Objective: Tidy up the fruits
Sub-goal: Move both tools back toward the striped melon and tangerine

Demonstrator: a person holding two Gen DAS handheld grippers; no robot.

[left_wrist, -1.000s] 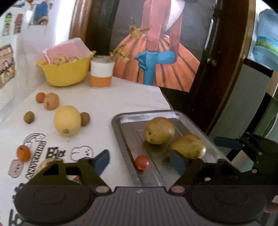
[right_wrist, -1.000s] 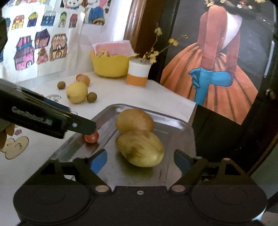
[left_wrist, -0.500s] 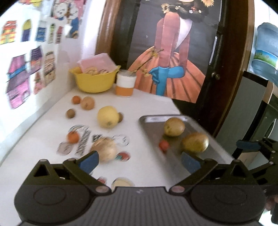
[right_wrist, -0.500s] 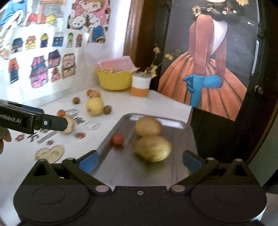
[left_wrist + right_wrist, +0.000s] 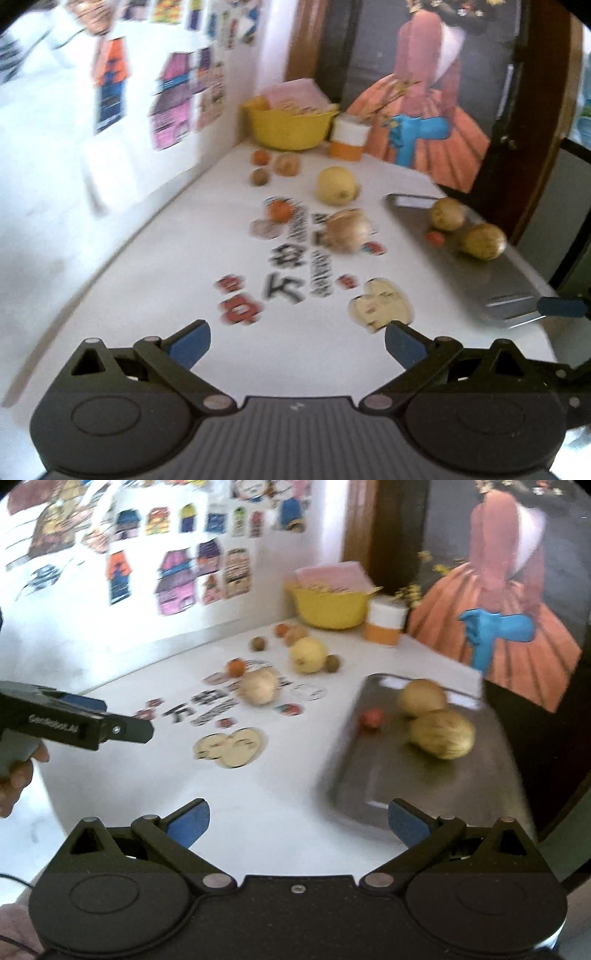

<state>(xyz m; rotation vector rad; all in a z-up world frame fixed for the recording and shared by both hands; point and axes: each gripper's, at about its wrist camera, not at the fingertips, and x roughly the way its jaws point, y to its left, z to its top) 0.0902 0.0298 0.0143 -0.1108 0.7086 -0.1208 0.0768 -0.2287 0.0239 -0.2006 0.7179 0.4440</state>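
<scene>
A metal tray (image 5: 424,775) at the table's right holds two yellow-brown mangoes (image 5: 441,734) and a small red fruit (image 5: 372,718). On the white table lie a yellow round fruit (image 5: 336,184), a pale onion-like fruit (image 5: 347,227), a small orange fruit (image 5: 280,210) and several small brown ones. My left gripper (image 5: 295,341) is open and empty over the table's near end. My right gripper (image 5: 297,821) is open and empty, near the tray's front edge. The left gripper's body (image 5: 74,723) shows at the left of the right wrist view.
A yellow bowl (image 5: 290,123) and an orange-and-white cup (image 5: 349,142) stand at the back. A stickered wall (image 5: 110,110) runs along the left. Stickers cover the table's middle. A dark door with a painted figure lies behind the tray.
Both grippers have pulled back and up from the tray; the whole table now shows. The left gripper swung leftward, away from the red fruit. Nothing was picked up.
</scene>
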